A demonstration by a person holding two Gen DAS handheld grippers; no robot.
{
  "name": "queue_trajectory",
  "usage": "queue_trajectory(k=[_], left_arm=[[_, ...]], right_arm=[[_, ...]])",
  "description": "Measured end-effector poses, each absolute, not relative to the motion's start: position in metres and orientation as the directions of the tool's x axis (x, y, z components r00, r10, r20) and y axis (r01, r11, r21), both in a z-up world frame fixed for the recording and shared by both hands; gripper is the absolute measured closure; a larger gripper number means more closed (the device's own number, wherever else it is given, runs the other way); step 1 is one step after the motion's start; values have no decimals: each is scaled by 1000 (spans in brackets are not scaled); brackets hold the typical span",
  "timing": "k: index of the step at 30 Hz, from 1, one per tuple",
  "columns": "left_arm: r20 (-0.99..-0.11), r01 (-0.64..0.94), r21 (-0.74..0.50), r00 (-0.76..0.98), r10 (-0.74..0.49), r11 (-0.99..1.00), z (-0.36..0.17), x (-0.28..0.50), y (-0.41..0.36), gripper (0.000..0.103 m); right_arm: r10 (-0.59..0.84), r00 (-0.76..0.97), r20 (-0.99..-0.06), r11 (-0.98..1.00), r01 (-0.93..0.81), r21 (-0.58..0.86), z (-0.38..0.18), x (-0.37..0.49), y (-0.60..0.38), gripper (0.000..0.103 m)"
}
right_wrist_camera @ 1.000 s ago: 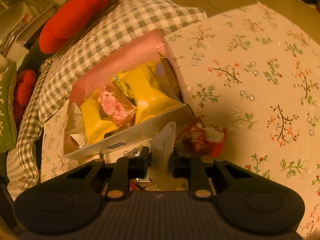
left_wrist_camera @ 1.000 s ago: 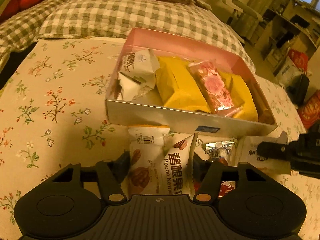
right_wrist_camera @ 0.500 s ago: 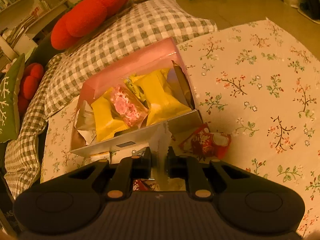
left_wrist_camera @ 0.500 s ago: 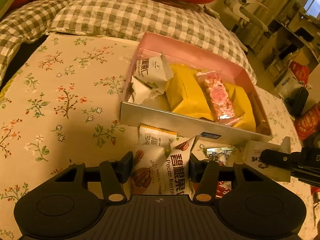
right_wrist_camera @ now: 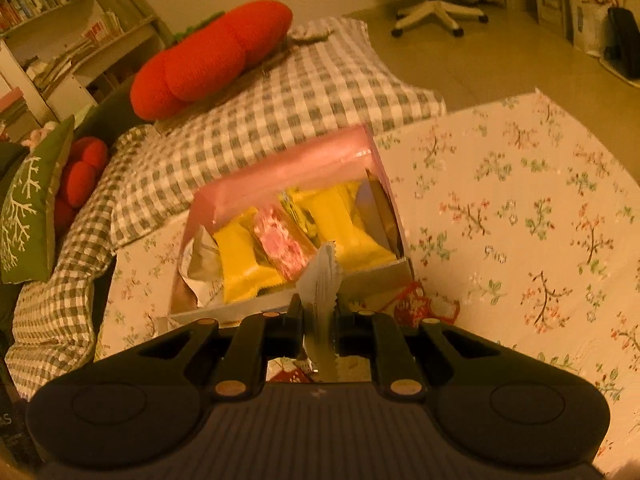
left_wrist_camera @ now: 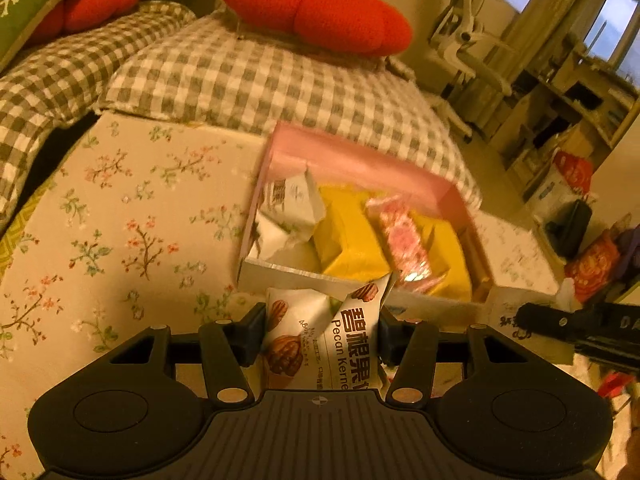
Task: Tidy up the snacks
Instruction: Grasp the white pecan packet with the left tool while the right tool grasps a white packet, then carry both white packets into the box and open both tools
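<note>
Two snack packets are held at once, one in each gripper, both hanging just in front of the pink box (left_wrist_camera: 360,160) that rests on the floral-covered worktop (left_wrist_camera: 120,220). The left gripper (left_wrist_camera: 320,332) is clamped on a white pecan kernel packet (left_wrist_camera: 332,340), its jaws pressing the packet's two sides so that the film buckles and the top corner stands up crumpled. The right gripper (right_wrist_camera: 318,320) is closed almost fully on a thin pale sachet (right_wrist_camera: 320,280), pinched edge-on, with its serrated end pointing up toward the box's near wall.

Both packets look light and soft: loose film around small contents, likely slippery and easily creased, though not fragile in any serious way. A firm pinch across the body seems right for the pecan packet; the flat sachet is best taken through its sealed edge or flat faces, as it is here.

Inside the box lie yellow packets (left_wrist_camera: 352,240), a pink wrapped bar (left_wrist_camera: 404,240) and white sachets (left_wrist_camera: 288,208), leaving little spare room. A red wrapped snack (right_wrist_camera: 424,306) lies on the worktop beside the box's near right corner, not yet put away.
</note>
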State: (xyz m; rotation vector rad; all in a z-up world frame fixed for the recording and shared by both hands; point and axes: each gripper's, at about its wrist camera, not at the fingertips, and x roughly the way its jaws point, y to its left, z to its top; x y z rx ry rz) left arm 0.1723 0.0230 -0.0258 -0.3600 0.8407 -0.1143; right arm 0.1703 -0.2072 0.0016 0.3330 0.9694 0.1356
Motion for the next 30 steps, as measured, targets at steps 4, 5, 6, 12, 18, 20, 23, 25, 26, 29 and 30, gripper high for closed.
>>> queue_trajectory(k=[4, 5, 6, 12, 18, 20, 23, 25, 26, 29, 30], left_arm=[[-673, -31, -381, 694, -255, 924, -19, 175, 28, 52], [-662, -30, -388, 705, -256, 921, -17, 177, 30, 52], [-651, -28, -395, 714, -258, 918, -15, 178, 31, 52], [-586, -24, -469, 756, -291, 883, -1, 203, 39, 52], [-545, 16, -493, 774, -323, 870, 4, 224, 27, 52], [-548, 24, -477, 773, -319, 878, 2, 233, 21, 52], [-551, 34, -449, 776, -307, 893, 2, 245, 13, 52], [-551, 41, -447, 775, -311, 894, 3, 254, 10, 52], [-548, 44, -446, 776, -311, 894, 4, 258, 10, 52], [-538, 31, -448, 789, -297, 894, 3, 270, 17, 52], [-538, 17, -459, 791, -293, 888, 1, 272, 20, 52]], right_arm=[[271, 580, -768, 940, 14, 342, 8, 177, -203, 91], [271, 585, -765, 940, 11, 342, 10, 179, -202, 91], [275, 590, -759, 939, 6, 345, 12, 181, -201, 91], [306, 609, -732, 929, -25, 368, 18, 201, -194, 91], [330, 632, -701, 917, -38, 397, 24, 221, -195, 91], [334, 631, -700, 911, -27, 411, 23, 228, -197, 91], [341, 635, -693, 900, -8, 436, 21, 239, -199, 91], [347, 637, -688, 890, 6, 455, 17, 247, -201, 91], [349, 637, -687, 885, 17, 465, 15, 251, -202, 91], [363, 637, -680, 861, 50, 506, 7, 262, -211, 91], [367, 638, -677, 853, 61, 519, 5, 266, -214, 91]])
